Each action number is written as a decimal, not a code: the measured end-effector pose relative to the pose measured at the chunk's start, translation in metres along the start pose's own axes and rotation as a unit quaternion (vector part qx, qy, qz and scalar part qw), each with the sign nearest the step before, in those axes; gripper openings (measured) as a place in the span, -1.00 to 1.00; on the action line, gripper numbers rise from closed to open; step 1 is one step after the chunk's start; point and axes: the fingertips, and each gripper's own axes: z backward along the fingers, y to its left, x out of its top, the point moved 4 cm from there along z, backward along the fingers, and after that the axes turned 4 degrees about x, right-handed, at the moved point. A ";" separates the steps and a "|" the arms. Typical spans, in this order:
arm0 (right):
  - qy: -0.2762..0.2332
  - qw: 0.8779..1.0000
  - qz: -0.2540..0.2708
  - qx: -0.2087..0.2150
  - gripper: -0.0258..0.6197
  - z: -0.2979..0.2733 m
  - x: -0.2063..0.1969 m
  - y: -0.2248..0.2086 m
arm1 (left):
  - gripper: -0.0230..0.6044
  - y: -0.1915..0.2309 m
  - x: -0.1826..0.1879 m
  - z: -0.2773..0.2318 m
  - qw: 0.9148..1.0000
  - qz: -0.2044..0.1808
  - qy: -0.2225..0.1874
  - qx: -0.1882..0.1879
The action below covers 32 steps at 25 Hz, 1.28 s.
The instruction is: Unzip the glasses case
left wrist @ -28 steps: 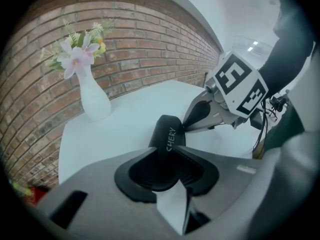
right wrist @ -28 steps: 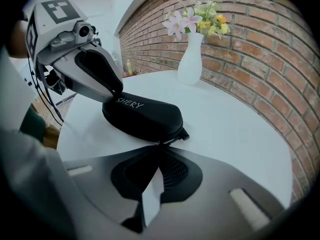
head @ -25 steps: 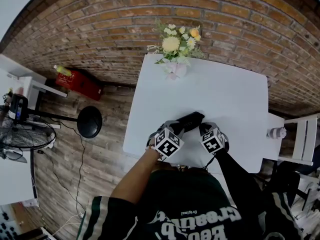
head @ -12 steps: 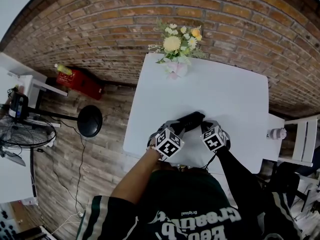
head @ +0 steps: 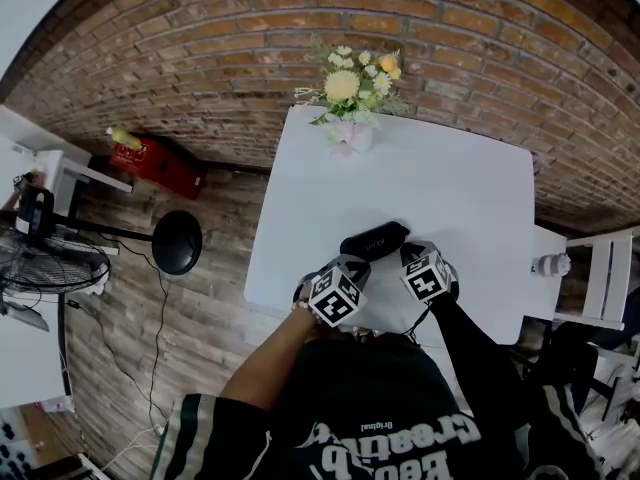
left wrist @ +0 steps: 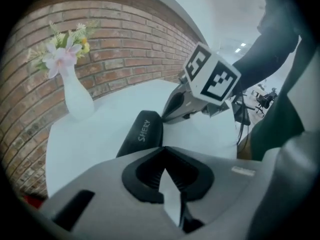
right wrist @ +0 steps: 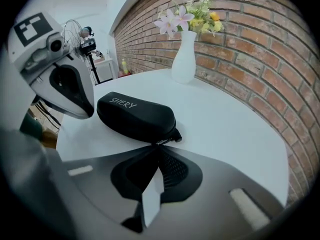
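A black zipped glasses case lies on the white table. My right gripper sits at the case's near right end, shut on the zipper pull. My left gripper hangs just short of the case's left end. Its jaws are closing and stand tip to tip, with nothing between them and no contact with the case. The left gripper view also shows the right gripper at the case's far end.
A white vase of flowers stands at the table's far edge by the brick wall. On the floor to the left are a black stool, a red crate and a fan. A white chair stands to the right.
My left gripper has drawn back from the case's left end toward the person, and its jaws have closed. The right gripper and the case have stayed put.
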 end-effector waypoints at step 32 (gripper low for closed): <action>-0.015 0.988 0.082 0.128 -0.87 -0.005 0.010 0.096 | -0.77 0.052 0.005 0.006 0.997 0.056 -0.014 0.049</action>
